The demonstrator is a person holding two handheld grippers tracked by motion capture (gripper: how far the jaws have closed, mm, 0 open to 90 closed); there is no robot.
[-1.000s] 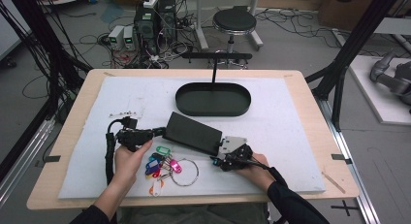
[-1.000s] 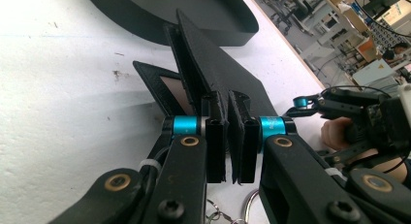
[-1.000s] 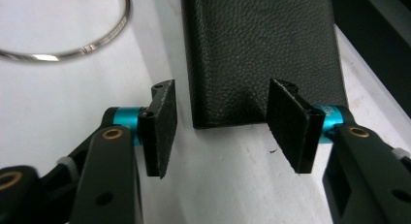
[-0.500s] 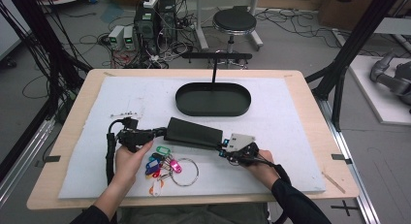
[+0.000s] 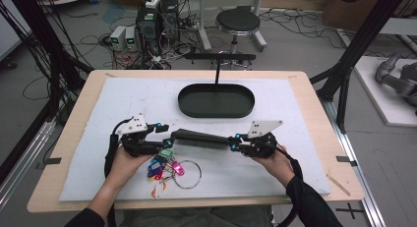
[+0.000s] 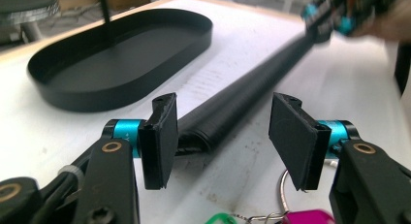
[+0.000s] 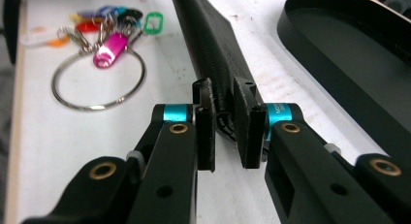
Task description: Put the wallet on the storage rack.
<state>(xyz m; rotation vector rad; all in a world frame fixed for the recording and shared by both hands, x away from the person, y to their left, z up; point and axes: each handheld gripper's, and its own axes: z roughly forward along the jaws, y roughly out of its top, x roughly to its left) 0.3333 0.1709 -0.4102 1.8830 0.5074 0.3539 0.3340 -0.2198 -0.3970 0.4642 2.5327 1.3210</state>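
Black pouch now tipped on edge, formerly flat; right gripper pinches its end, left gripper wide, poised to grab

Two hands reach forward over the counter; the left claw gapes wide, the right claw is clamped.
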